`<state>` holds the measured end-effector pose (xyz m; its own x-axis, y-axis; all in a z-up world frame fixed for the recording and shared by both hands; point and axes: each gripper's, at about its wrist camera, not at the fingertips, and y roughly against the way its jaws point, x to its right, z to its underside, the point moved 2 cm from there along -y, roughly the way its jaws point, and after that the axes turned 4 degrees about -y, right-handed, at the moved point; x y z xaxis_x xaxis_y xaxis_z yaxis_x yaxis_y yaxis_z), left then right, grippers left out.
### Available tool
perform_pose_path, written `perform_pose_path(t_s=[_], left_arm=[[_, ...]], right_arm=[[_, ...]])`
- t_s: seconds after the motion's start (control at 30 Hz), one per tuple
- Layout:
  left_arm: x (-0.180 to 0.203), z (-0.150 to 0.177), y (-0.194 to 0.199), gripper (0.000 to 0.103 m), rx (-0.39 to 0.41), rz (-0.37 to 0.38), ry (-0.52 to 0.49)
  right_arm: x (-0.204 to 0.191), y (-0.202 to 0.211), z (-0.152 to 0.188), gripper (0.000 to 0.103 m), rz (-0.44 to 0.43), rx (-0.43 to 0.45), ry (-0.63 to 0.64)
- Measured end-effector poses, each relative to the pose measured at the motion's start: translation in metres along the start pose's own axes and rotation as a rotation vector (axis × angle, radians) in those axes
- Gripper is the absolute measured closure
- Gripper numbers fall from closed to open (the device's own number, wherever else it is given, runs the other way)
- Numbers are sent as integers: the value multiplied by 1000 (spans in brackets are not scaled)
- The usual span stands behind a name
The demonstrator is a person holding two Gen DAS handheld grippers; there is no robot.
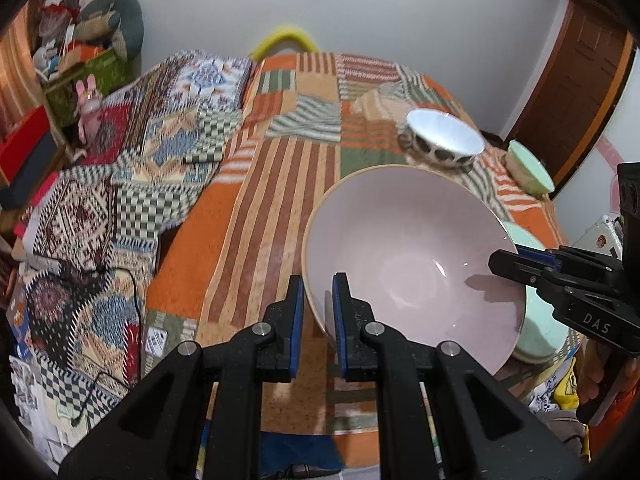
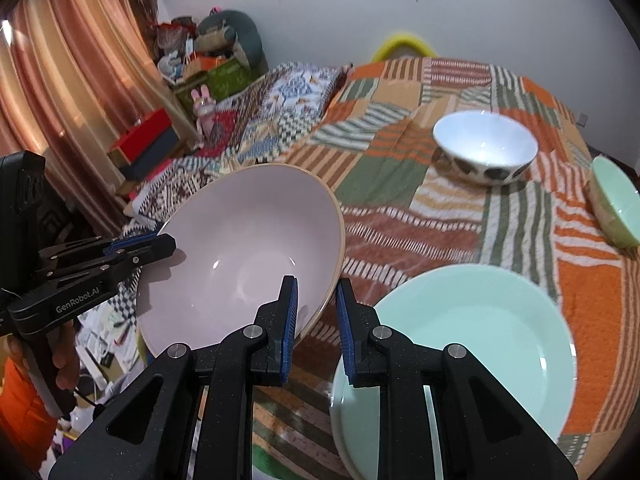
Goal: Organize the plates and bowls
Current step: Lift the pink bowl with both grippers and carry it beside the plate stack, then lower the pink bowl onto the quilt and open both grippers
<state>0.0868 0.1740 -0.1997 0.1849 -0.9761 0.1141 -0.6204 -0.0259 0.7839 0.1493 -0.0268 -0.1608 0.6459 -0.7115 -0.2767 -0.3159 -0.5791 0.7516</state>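
Right now both grippers have their fingers clamped on the rim of the pink bowl (image 1: pixel 416 256), which is tilted and held above the patchwork cloth (image 1: pixel 272 216); the left gripper (image 1: pixel 318 320) straddles the rim on one side, one blue pad inside the bowl and one outside, and the right gripper (image 2: pixel 316 320) does the same on the opposite side. From the left wrist view the right gripper (image 1: pixel 508 262) reaches in from the right edge, its tip over the bowl's rim; from the right wrist view the left gripper (image 2: pixel 160 242) comes in from the left, pinching the far rim of the pink bowl (image 2: pixel 240 248). Just beside and below the bowl sits a pale green plate (image 2: pixel 472 332), flat on the cloth, partly hidden behind the bowl in the left view (image 1: pixel 544 332). Farther back stands a white bowl with dark spots (image 2: pixel 484 148), upright, well apart from the others; near the right edge of the cloth lies a small green bowl (image 2: pixel 618 208), tipped on its side.
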Motion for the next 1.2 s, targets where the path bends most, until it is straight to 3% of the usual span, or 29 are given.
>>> perform_pose_path(t_s=[0.33,0.77,0.93,1.2], left_arm=[[-6,22,-33,90,-78,11,34],[-9,25,-38,90,-95,28,59],[-7,13,-16,90,-25,10,32],[18,-16,20,87,81,-9,-48]], right_arm=[[2,-26,10,85,15,-90,-4],[-1,-39,11,83,56,-131,37],[0,-28,7,82,46,-111,47],[3,20,-10,75,50,30,57]])
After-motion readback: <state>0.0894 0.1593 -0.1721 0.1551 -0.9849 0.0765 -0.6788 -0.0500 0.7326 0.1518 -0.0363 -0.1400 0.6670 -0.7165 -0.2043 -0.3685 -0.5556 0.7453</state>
